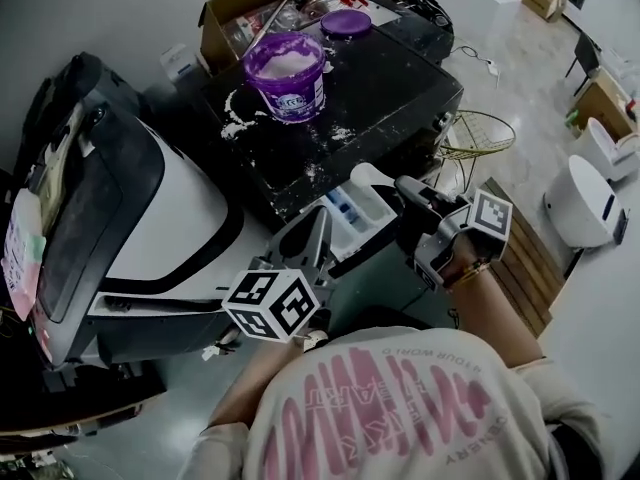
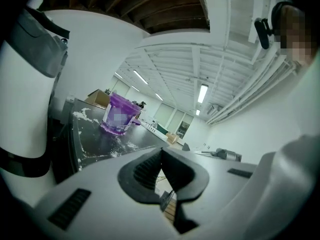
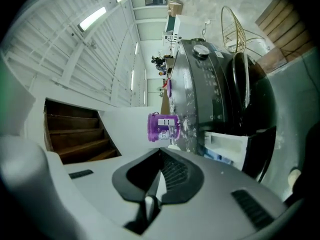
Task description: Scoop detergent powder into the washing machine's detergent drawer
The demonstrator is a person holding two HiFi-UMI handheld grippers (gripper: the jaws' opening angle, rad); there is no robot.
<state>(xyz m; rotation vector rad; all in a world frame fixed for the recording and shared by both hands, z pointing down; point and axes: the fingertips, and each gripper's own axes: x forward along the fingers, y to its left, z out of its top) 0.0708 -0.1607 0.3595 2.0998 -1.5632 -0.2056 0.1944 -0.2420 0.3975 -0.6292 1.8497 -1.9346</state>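
Note:
A purple tub of detergent powder (image 1: 285,73) stands open on the black washing machine top (image 1: 400,78), with white powder spilled round it. The white detergent drawer (image 1: 352,213) is pulled out of the machine's front. My right gripper (image 1: 405,190) is at the drawer's right side, shut on a white scoop (image 1: 365,175) that hangs over the drawer's far end. My left gripper (image 1: 318,230) points at the drawer from the near left, shut and empty. The left gripper view has its jaws (image 2: 161,151) below the tub (image 2: 119,115). The right gripper view shows tub (image 3: 161,127) and drawer (image 3: 225,146) beyond its jaws (image 3: 160,156).
A cardboard box (image 1: 245,13) and a purple lid (image 1: 346,22) sit at the back of the machine top. A large white and black machine (image 1: 150,218) stands close on the left. A gold wire basket (image 1: 478,133) and wooden slats (image 1: 520,258) are on the right.

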